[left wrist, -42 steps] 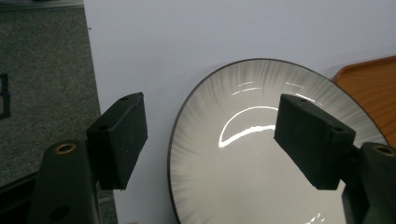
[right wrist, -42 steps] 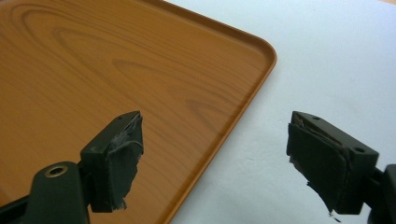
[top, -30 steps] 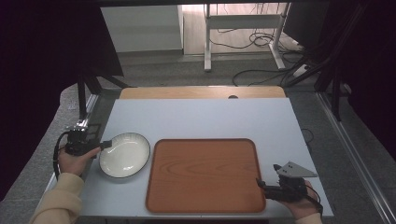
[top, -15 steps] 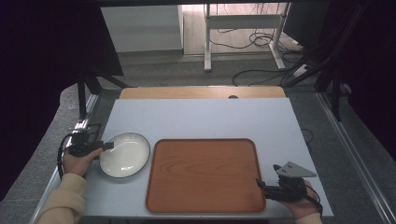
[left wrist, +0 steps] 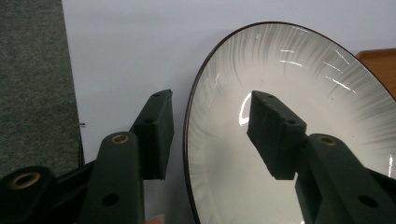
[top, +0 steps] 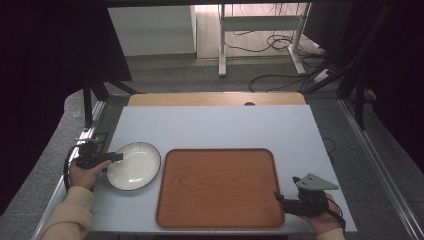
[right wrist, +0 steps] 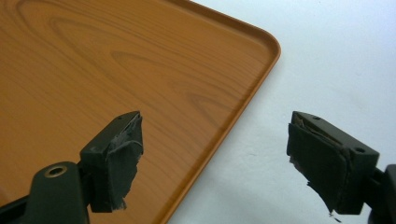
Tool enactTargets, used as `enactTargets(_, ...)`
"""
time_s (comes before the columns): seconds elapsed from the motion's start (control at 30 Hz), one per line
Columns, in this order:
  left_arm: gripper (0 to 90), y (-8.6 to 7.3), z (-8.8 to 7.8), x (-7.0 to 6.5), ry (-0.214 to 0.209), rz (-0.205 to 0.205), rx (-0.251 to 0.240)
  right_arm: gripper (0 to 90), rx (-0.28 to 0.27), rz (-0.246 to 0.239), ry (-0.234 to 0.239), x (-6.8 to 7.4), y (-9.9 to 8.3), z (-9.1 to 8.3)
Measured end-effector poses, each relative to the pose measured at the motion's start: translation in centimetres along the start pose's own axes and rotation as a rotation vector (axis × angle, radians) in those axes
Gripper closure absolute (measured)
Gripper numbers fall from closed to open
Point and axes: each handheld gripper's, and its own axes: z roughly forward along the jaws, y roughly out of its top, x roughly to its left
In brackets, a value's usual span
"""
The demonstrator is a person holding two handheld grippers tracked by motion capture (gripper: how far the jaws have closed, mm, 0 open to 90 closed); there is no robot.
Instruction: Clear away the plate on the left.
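Note:
A white plate with a dark rim [top: 134,166] [left wrist: 303,93] lies on the table left of a brown wooden tray [top: 217,186] [right wrist: 116,60]. My left gripper [top: 118,157] [left wrist: 210,130] is open at the plate's left edge. Its jaws straddle the rim, one outside over the table and one over the plate's inside. My right gripper [top: 278,197] [right wrist: 215,158] is open at the tray's near right corner. One of its jaws hangs over the tray and the other over the table, with the tray's raised edge between them.
The pale table [top: 215,125] has a wooden strip [top: 215,99] along its far edge. A corner of the tray [left wrist: 380,60] shows beyond the plate. Grey floor [left wrist: 32,70] lies off the table's left edge. Cables and a desk frame [top: 260,30] stand far behind.
My left gripper has edged slightly toward the plate's rim. The plate, the tray and the right gripper have stayed put.

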Motion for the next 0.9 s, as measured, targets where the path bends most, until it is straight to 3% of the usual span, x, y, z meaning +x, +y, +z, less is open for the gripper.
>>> enactTargets(0.4, 57.9, -0.3, 0.5, 0.1, -0.028, -0.008, 0.016, 19.2, 0.003, -0.001, -0.001, 0.0, 0.0, 0.0)
enactTargets(0.77, 61.0, -0.3, 1.0, 0.0, -0.002, -0.013, 0.040, 19.1, 0.006, 0.000, -0.003, -0.1, 0.0, 0.1)
enactTargets(0.9, 69.0, -0.4, 0.8, 0.5, -0.021, -0.052, 0.026, 19.2, 0.011, 0.000, -0.004, -0.1, -0.1, 0.1)
